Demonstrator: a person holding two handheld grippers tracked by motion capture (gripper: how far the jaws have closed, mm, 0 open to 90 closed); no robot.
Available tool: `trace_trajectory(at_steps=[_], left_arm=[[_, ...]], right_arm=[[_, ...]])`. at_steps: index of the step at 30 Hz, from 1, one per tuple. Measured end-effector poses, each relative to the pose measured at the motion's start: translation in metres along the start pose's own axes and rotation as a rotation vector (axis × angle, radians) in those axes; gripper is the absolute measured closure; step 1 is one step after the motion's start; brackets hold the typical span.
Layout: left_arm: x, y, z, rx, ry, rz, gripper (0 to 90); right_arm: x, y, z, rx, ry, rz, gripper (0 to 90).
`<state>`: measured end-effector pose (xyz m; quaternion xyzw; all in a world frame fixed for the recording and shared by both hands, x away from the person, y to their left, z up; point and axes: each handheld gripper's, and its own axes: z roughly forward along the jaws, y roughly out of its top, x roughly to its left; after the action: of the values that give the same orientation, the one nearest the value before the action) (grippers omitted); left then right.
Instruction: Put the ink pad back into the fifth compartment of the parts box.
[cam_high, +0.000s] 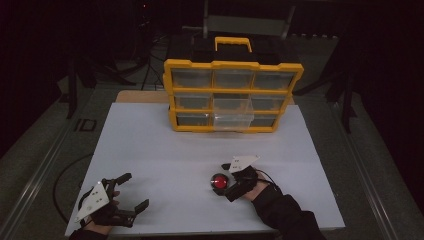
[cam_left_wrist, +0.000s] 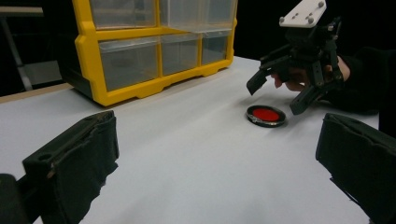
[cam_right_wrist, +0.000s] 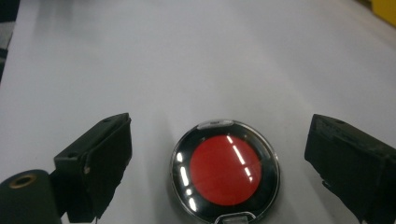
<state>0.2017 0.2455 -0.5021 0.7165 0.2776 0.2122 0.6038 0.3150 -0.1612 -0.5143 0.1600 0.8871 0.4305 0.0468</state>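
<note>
just beside the red compact (cam_high: 219, 182) on the table (cam_high: 165, 150), right hand-held gripper (cam_high: 227, 181) spread wide, unclenched

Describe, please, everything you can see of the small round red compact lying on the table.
The compact is a flat round case with a glossy black rim, a clear lid and a red disc inside, with small clear tabs at two opposite edges. It looks like plastic, closed, lying flat on the white table. The right gripper is open, its jaws either side of it, not touching.
</note>
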Motion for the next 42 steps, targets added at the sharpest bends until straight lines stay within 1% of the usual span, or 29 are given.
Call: trace_trajectory(at_steps=[7, 11, 13, 18, 21, 28, 35, 37, 42], left_arm=[[0.0, 0.0, 0.0, -0.001, -0.002, -0.001, 0.3], [0.0, 0.0, 0.0, 0.0, -0.002, -0.001, 0.3], [0.0, 0.0, 0.0, 0.0, -0.002, 0.001, 0.3], [0.0, 0.0, 0.0, 0.002, -0.002, 0.001, 0.3], [0.0, 0.0, 0.0, 0.002, -0.003, -0.002, 0.3], [0.0, 0.0, 0.001, 0.003, -0.004, -0.005, 0.3], [-0.001, -0.001, 0.001, 0.005, -0.005, -0.004, 0.3], [-0.001, -0.001, 0.001, 0.005, -0.005, -0.004, 0.3], [-0.001, -0.001, 0.002, 0.004, -0.007, -0.004, 0.3]], right_arm=[[-0.002, -0.002, 0.006, 0.057, 0.001, -0.014, 8.5], [-0.001, -0.002, 0.009, 0.087, -0.001, -0.024, 10.6], [-0.001, -0.002, 0.01, 0.1, 0.005, -0.031, 12.6], [-0.002, -0.002, 0.012, 0.127, -0.009, -0.036, 13.7], [-0.002, -0.002, 0.013, 0.143, -0.011, -0.04, 16.6], [-0.001, -0.001, 0.013, 0.15, -0.014, -0.049, 22.6], [-0.002, 0.001, 0.013, 0.165, -0.019, -0.043, 26.0], [-0.001, 0.002, 0.012, 0.173, -0.022, -0.041, 29.0], [-0.001, 0.003, 0.012, 0.178, -0.026, -0.038, 30.0]])
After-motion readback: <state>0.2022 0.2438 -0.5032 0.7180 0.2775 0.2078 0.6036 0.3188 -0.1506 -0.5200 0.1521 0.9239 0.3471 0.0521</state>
